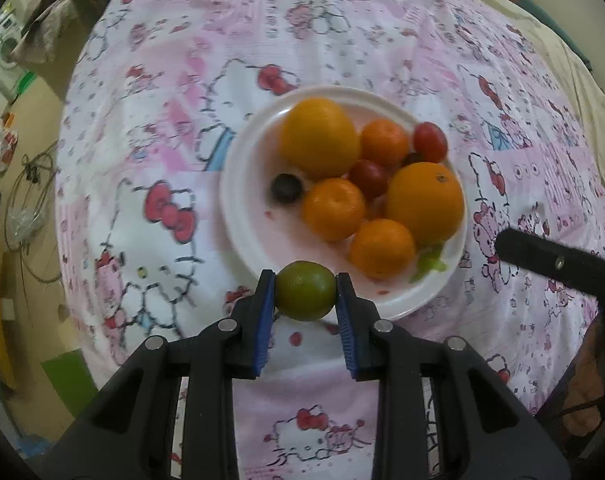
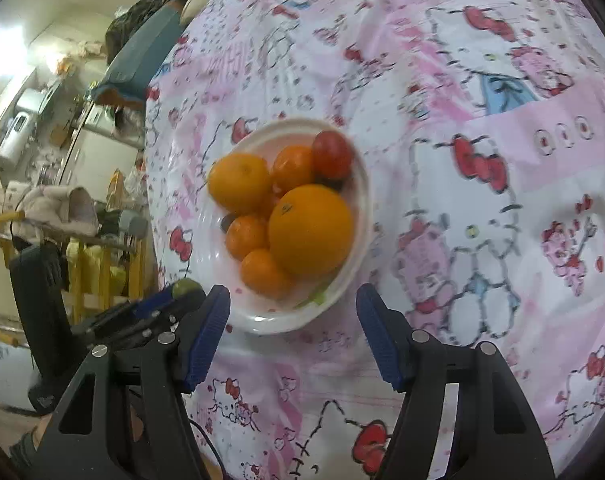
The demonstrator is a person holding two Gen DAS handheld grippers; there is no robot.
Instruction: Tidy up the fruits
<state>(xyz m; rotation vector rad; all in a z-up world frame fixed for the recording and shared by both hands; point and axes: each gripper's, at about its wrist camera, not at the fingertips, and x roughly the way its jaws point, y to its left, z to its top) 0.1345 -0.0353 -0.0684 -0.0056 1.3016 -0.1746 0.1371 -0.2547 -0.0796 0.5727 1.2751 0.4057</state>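
Note:
My left gripper [image 1: 305,294] is shut on a small green citrus fruit [image 1: 305,295] and holds it just above the near rim of a white plate [image 1: 242,184]. The plate holds two large oranges [image 1: 320,136], several small tangerines [image 1: 333,209], two red cherry tomatoes [image 1: 430,142] and a dark berry [image 1: 286,188]. My right gripper [image 2: 292,332] is open and empty, over the near rim of the same plate [image 2: 360,208]. The left gripper [image 2: 170,300] with the green fruit [image 2: 184,287] shows at its left.
The table is covered by a pink and white cartoon cloth [image 1: 162,120]. The right gripper's black finger [image 1: 542,258] shows at the right of the left wrist view. Room clutter and yellow furniture [image 2: 94,264] lie past the table's left edge.

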